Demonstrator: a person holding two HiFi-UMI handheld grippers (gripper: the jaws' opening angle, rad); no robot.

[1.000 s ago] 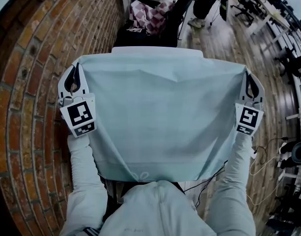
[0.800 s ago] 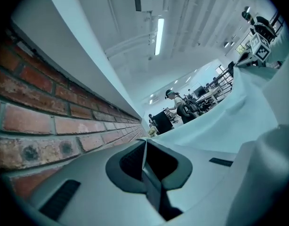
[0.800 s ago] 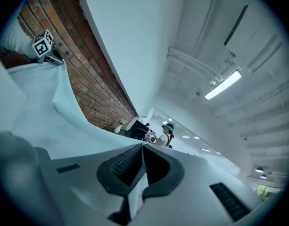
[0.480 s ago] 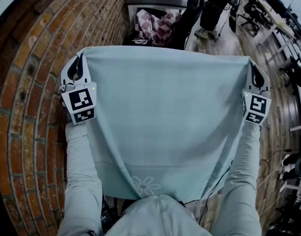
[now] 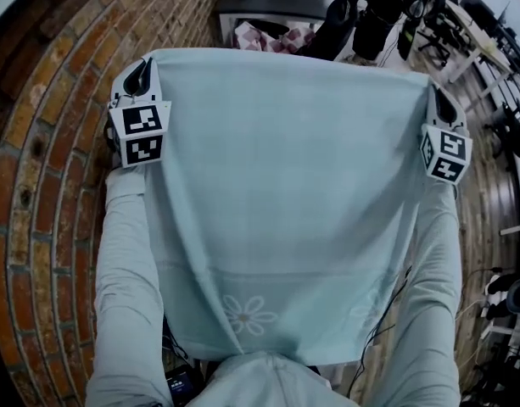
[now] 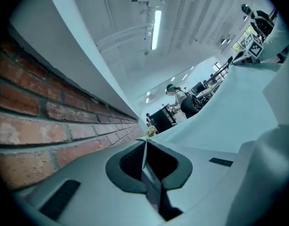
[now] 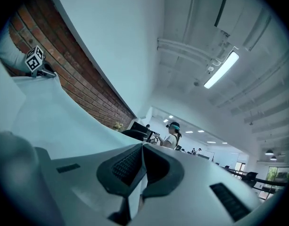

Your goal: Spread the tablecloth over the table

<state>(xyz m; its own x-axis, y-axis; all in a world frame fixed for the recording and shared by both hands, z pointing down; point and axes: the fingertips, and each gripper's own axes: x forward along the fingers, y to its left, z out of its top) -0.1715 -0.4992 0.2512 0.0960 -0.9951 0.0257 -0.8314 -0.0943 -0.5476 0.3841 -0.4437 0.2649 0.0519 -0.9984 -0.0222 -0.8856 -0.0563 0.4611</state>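
- We see the left gripper (image 6: 145, 142) with its jaws closed tight on a thin fold of the pale blue tablecloth (image 5: 285, 193), at its top left corner.
- The right gripper (image 7: 142, 147) has its jaws pinched together on the top right corner.
- The tablecloth hangs stretched between them in the air, beside a brick wall (image 5: 47, 142).

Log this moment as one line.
left tool: shut on tablecloth corner | right tool: shut on opposite corner | tablecloth: held spread between both
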